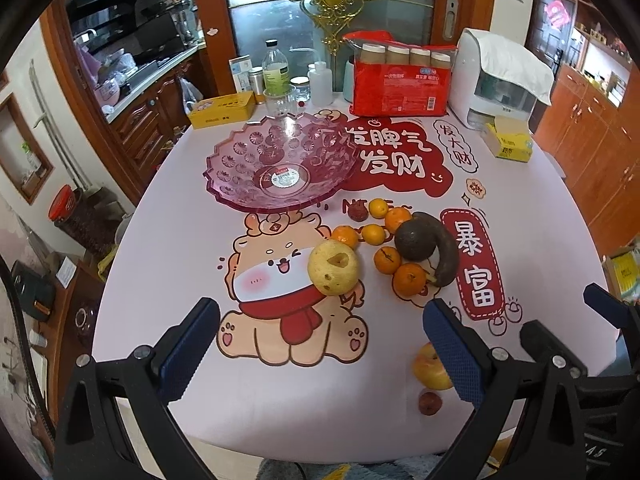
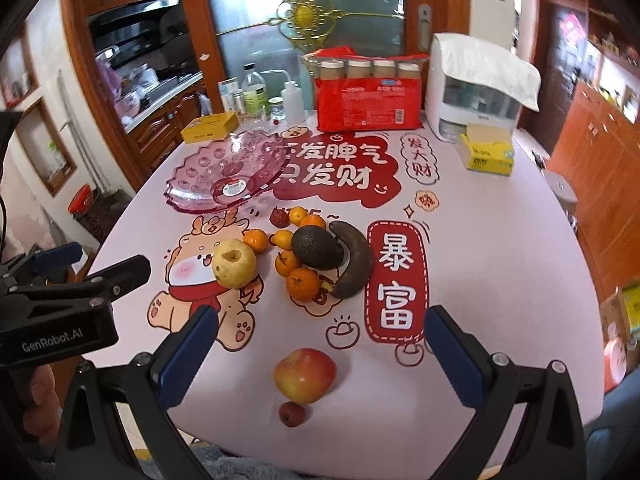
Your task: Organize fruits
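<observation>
Above table [image 2: 500, 260], both grippers [image 1: 320, 340] [image 2: 320, 344] hover agape.

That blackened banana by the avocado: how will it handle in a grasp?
Banana has an almost fully dark peel, so it is probably soft and easily squashed. Curved and lying flat, it likely won't roll. It touches the avocado, which may shift.

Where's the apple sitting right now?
The apple lies on the table's near edge, centred between the open right gripper's fingers in the right wrist view, a small red fruit just in front of it.
</observation>
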{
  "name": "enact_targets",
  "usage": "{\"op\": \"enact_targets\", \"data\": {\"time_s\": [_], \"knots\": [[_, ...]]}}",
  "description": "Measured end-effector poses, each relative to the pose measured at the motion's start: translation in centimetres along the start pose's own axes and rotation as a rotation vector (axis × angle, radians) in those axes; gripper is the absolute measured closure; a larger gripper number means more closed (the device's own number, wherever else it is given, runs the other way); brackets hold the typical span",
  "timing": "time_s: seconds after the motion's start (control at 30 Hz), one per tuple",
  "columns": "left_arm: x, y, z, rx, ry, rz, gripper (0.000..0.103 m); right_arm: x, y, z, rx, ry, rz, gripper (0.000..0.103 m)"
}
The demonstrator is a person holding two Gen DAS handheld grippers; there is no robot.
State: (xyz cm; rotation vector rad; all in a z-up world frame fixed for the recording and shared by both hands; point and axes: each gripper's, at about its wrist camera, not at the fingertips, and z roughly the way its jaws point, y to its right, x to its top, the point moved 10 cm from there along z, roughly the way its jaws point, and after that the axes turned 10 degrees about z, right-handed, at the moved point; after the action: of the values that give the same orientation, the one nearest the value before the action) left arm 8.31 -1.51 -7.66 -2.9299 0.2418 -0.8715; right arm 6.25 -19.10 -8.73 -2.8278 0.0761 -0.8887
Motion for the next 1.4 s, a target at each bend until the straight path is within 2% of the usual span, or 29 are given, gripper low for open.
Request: {"op": "enact_targets", "data": {"time_s": [0.3, 0.4, 0.53, 0.67, 0.87, 1.1, 1.2, 1.4], "knots": [[0.8, -1.8, 1.4, -0.052, -0.007, 0.140, 0.002, -0.4, 0.1, -0.6, -0.081, 0.020, 0.149, 0.000], [1.0, -2.2, 2.0, -0.075, -0.010, 0.180, 0.002, -0.9, 0.1, -0.6, -0.127, 0.021, 0.169, 0.000], [1.0, -2.7, 3.2, -0.069, -0.014, 0.225, 0.002, -1.8, 0.1, -0.3, -0.156, 0.016, 0.191, 0.000], [0.5, -2.5, 5.3, -0.128, -0.061, 0.259, 0.002, -3.2, 0.2, 0.7, -0.167, -0.011, 0.226, 0.000], [-0.4, -2.0, 10.1, -0.186, -0.142, 0.285, 0.002, -5.9, 1.0, 3.5, -0.174, -0.083, 0.289, 0.003], [-1.2, -0.3, 15.2, -0.210, -0.182, 0.321, 0.002, -8.8, 2.0, 7.5, -0.173, -0.175, 0.360, 0.009], [-1.0, 0.0, 17.3, -0.213, -0.186, 0.309, 0.002, -9.8, 2.3, 9.2, -0.175, -0.209, 0.372, 0.010], [-1.1, 0.2, 20.8, -0.227, -0.264, 0.252, 0.003, -11.3, 2.3, 11.6, -0.183, -0.258, 0.363, 0.012]]}}
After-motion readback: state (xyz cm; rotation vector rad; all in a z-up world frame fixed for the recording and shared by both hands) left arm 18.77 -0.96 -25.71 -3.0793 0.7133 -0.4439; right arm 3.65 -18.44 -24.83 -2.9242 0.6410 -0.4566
